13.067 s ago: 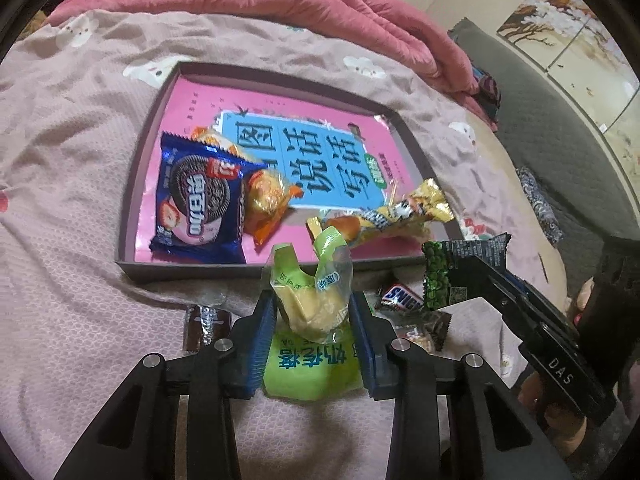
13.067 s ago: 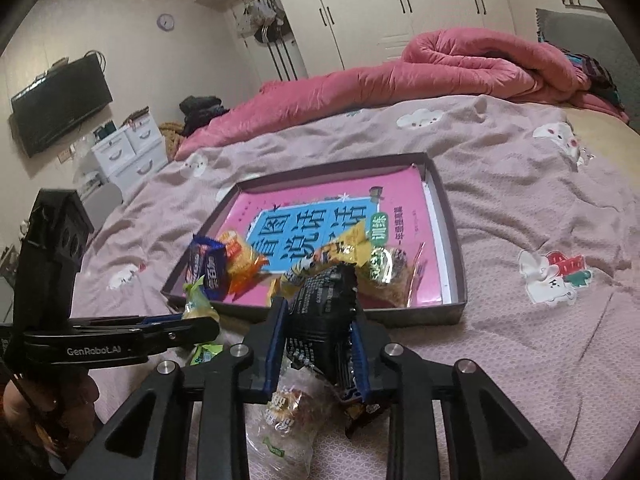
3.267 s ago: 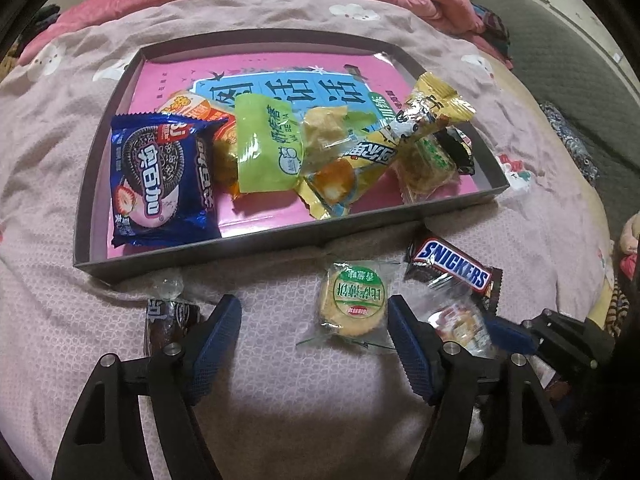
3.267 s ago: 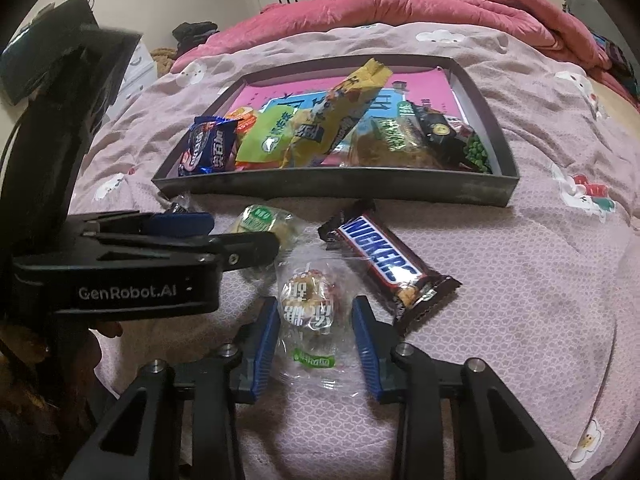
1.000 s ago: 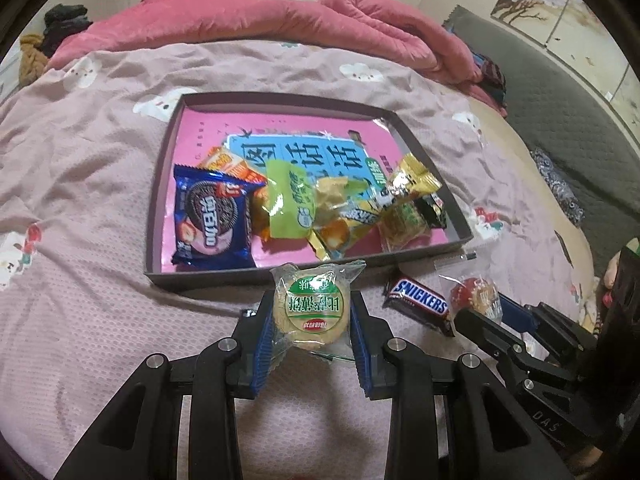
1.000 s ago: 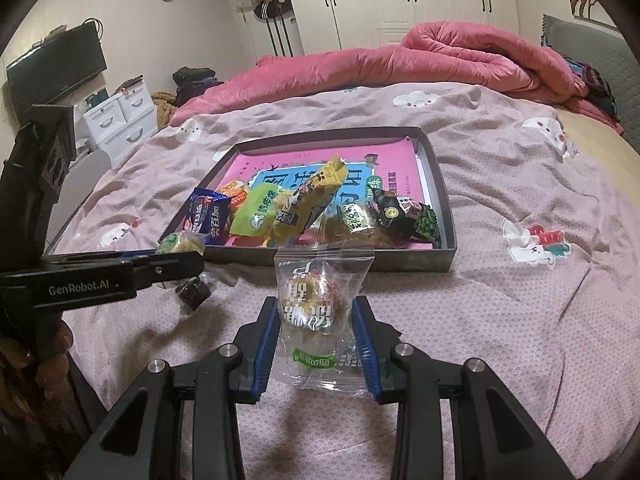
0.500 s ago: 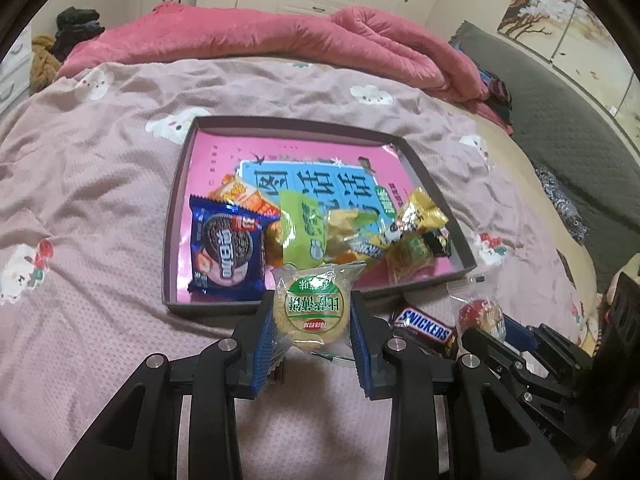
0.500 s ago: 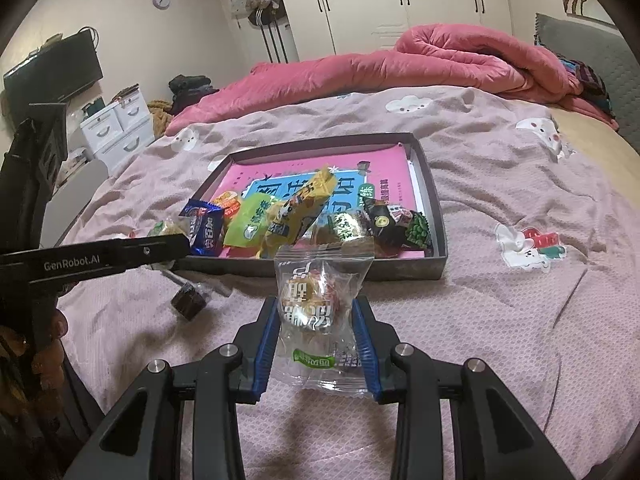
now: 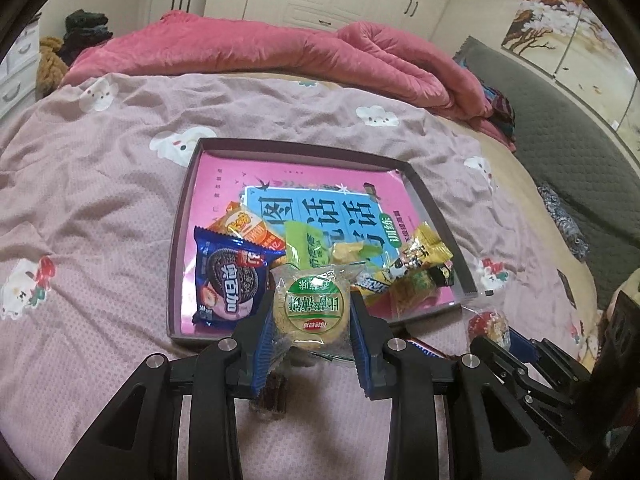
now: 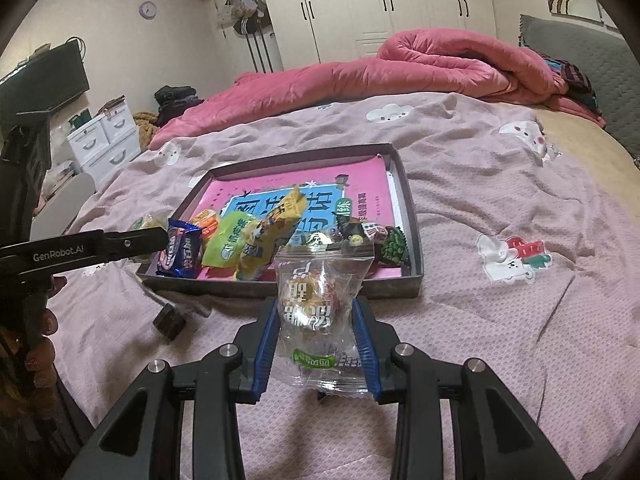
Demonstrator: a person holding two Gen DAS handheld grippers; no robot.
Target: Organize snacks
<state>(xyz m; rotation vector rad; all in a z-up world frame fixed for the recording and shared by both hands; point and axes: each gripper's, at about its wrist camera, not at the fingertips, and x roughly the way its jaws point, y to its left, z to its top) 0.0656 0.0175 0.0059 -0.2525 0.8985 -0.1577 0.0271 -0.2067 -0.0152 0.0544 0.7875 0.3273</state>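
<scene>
A bedroom, with a pink bedspread (image 9: 100, 208) carrying a shallow tray (image 9: 178, 256). The left gripper (image 9: 311, 312) clamps a round green-labelled cake (image 9: 312, 306) in the air at the tray's near edge. The right gripper (image 10: 316, 320) clamps a clear-wrapped pastry (image 10: 316, 300) just short of that edge. In the tray lie an Oreo pack (image 9: 228, 280) and other snacks on a pink book (image 9: 224, 176); 1 dark candy (image 10: 170, 322) lies on the bedspread.

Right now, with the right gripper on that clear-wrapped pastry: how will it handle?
Pastry in right gripper: probably light. The wrapper looks crinkly and slick, so it may slip. Likely crushable, since the pads squeeze only film and soft cake.
</scene>
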